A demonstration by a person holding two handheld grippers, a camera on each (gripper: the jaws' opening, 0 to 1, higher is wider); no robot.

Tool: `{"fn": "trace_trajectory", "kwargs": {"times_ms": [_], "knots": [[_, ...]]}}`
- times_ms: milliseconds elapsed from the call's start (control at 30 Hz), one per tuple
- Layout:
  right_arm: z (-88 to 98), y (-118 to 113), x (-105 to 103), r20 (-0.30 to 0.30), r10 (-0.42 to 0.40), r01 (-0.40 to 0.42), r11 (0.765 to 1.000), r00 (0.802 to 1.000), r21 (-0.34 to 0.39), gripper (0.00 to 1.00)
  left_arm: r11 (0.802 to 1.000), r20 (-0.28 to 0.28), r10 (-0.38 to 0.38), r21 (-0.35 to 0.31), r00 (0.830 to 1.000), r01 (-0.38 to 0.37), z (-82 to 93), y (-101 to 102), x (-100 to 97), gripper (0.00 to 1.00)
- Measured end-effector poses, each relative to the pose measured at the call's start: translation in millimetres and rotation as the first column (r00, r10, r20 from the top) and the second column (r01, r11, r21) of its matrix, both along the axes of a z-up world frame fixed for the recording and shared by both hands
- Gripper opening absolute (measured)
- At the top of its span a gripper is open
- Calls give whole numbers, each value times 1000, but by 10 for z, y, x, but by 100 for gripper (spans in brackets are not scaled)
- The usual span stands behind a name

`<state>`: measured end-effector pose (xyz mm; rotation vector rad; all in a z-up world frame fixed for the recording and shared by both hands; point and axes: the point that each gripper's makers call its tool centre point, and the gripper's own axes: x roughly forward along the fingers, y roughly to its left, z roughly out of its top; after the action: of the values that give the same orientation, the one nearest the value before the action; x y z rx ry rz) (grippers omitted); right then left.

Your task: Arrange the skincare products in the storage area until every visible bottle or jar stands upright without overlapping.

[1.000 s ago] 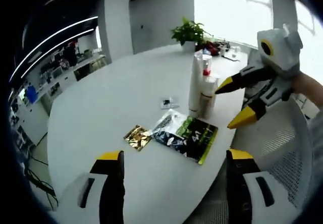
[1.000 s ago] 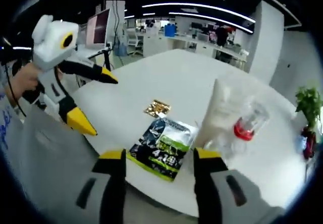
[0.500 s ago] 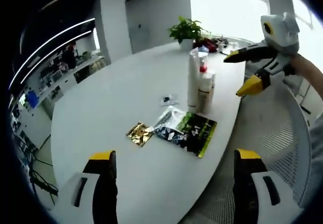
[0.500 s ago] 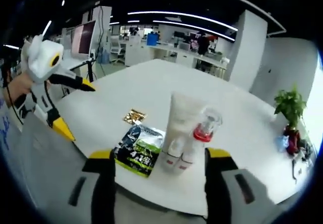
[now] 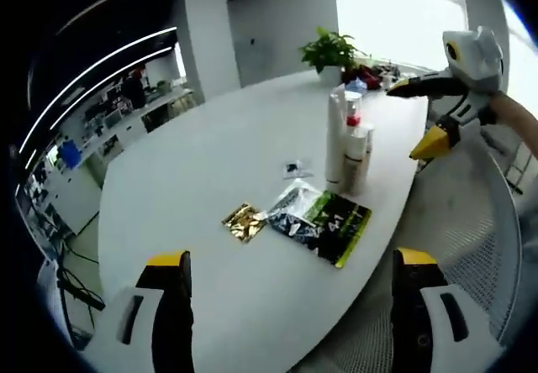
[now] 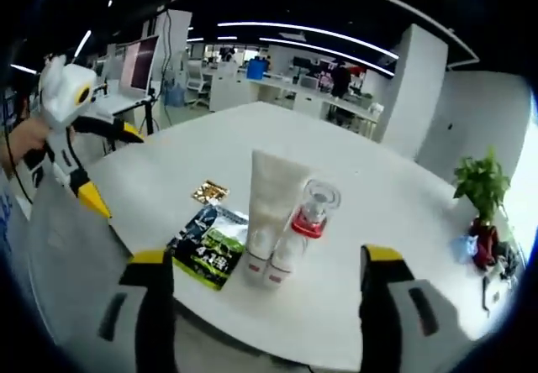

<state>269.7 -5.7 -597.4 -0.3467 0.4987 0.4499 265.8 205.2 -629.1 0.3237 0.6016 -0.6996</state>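
Note:
A tall white tube (image 6: pixel 267 201) stands cap-down near the table's front edge. Close beside it stands a bottle with a red collar and clear cap (image 6: pixel 307 218). Both stand upright, tube (image 5: pixel 336 133) behind and bottle (image 5: pixel 355 142) in front. My right gripper (image 6: pixel 266 260) is open, pulled back from them with nothing between its fingers. It also hangs open off the table edge as the right gripper (image 5: pixel 405 123). My left gripper (image 5: pixel 292 258) is open and empty over the near table edge. From the other side the left gripper (image 6: pixel 118 171) appears at the far left.
A black and green sachet (image 5: pixel 324 218) lies flat by the bottles, with a small gold sachet (image 5: pixel 244 220) and a tiny packet (image 5: pixel 296 170) nearby. A potted plant (image 5: pixel 332 52) stands at the table's far end. A mesh chair (image 5: pixel 471 239) sits beside the edge.
My right gripper has drawn back from the tube and bottle, and its jaws have spread wider. Both views have pulled away from the table. The products stay in place.

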Motion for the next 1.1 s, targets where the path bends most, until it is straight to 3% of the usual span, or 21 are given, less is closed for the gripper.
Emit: {"fn": "trace_trajectory", "kwargs": {"times_ms": [133,400,633,800,933,1100], "knots": [[0,-50,-4,17,14,-15,1000,1000,17,99,998,5,58,-8,998,-58,-12,61,-6,97],[-47,-118,-64,29,69,-70,996,997,50,100,992,17,124,-10,992,-123,-26,53,-69,97],[-178,-122,-152,-1,103,-102,986,995,128,100,988,9,154,-12,988,-154,-63,29,-137,97],[-153,-62,-179,24,122,-124,967,992,224,100,985,-10,168,-32,986,-169,-53,1,-173,97],[-225,-43,-190,13,133,-132,969,991,209,100,980,15,197,-36,980,-196,-3,25,-165,97],[-188,-27,-195,26,144,-146,961,989,235,100,976,6,219,-16,976,-219,-53,56,-146,97]]}}
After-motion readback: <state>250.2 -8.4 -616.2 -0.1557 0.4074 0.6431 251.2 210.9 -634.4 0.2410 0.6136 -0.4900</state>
